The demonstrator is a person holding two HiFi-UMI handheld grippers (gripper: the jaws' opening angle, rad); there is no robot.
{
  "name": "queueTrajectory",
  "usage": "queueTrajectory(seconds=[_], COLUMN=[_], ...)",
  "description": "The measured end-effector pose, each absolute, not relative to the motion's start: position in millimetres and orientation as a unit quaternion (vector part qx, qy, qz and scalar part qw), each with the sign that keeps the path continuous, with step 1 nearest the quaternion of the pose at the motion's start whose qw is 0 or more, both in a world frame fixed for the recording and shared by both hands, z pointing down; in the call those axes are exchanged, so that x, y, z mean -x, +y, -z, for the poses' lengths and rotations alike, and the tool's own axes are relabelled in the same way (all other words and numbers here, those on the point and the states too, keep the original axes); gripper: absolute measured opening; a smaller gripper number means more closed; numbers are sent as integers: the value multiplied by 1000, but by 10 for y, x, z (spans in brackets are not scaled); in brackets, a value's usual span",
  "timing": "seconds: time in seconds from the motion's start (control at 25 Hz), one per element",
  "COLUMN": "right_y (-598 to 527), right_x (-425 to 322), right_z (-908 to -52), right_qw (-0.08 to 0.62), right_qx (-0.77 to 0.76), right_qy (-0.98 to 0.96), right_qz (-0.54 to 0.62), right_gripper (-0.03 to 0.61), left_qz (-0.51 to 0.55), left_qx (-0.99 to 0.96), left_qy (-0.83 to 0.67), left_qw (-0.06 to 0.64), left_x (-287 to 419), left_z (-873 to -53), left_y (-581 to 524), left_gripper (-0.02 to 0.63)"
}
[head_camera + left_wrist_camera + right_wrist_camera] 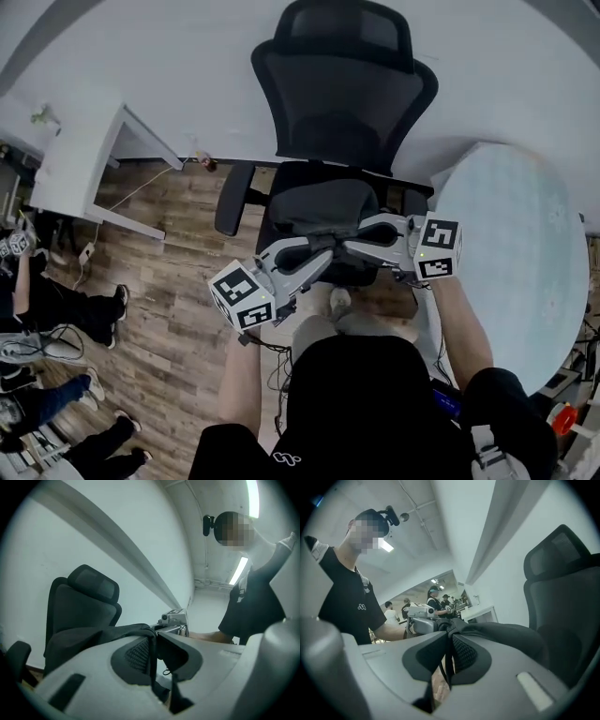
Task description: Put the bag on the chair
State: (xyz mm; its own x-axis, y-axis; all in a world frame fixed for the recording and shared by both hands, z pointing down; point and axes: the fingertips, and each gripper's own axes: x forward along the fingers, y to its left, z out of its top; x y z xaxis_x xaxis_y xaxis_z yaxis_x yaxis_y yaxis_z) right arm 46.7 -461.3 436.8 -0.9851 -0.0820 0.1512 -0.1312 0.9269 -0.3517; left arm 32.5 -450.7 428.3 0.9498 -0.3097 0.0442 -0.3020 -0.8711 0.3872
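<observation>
A black office chair point(342, 103) stands in front of me against the white wall. The black bag point(319, 208) lies slumped on its seat. My left gripper point(322, 253) reaches in from the lower left, and my right gripper point(351, 241) from the right. Their tips almost meet at the bag's near edge. In the left gripper view the left gripper point(153, 641) is shut on a thin black fold of the bag point(93, 637). The right gripper view shows the right gripper point(451, 644) pinching the bag's point(506, 634) black fabric the same way. The chair back point(567, 588) rises just behind.
A white desk point(84, 159) stands at the left and a round pale table point(511, 244) at the right, close to my right arm. People's legs point(56, 309) are at the far left on the wood floor. Cables trail near the chair base.
</observation>
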Motion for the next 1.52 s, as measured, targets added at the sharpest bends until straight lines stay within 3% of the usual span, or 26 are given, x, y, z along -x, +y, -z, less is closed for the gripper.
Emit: queueTrajectory(seconds=[0.48, 1.04, 1.32, 1.52], right_y=[-5676, -6718, -7234, -7423], right_x=[-836, -869, -872, -902], right_z=[-4498, -5129, -5994, -6116], right_qw=[11, 36, 69, 15], right_qx=[-136, -207, -237, -258], right_qy=[-964, -937, -901, -879], right_qz=[-228, -278, -358, -400], right_gripper=[37, 37, 40, 48], left_qz=[-30, -75, -137, -125], left_qx=[-970, -949, -913, -878], left_qy=[-96, -96, -143, -194], left_qw=[220, 291, 356, 419], left_x=[-679, -714, -699, -645], left_z=[-4394, -5028, -5904, -6225], left_y=[-5607, -6675, -7185, -7342], left_gripper=[46, 48, 52, 63])
